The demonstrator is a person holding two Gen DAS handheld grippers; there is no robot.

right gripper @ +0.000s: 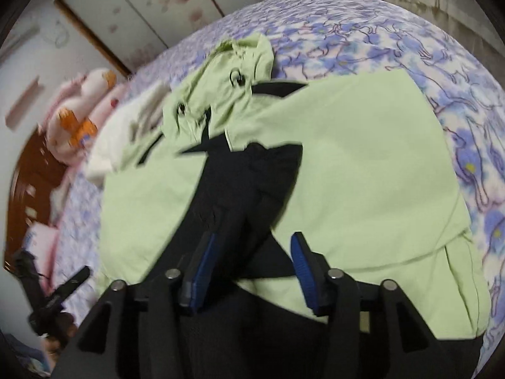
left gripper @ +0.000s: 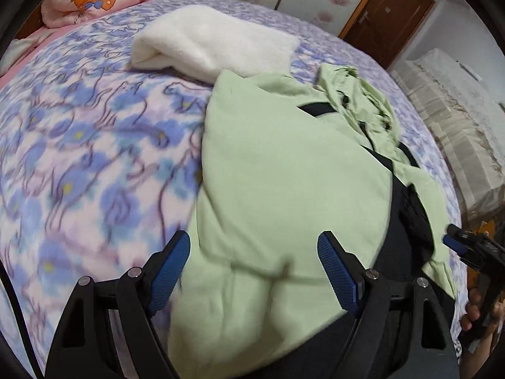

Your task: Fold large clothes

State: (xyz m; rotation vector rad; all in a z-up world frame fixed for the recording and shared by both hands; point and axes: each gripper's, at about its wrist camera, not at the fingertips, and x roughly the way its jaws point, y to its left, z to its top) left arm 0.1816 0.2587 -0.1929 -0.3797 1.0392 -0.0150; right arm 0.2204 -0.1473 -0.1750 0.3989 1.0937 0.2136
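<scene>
while both grippers gape empty, the soft green jacket lies rumpled.

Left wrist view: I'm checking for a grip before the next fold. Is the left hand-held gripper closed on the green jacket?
No. The left hand-held gripper stands wide open, its pads apart above the green jacket.
</scene>
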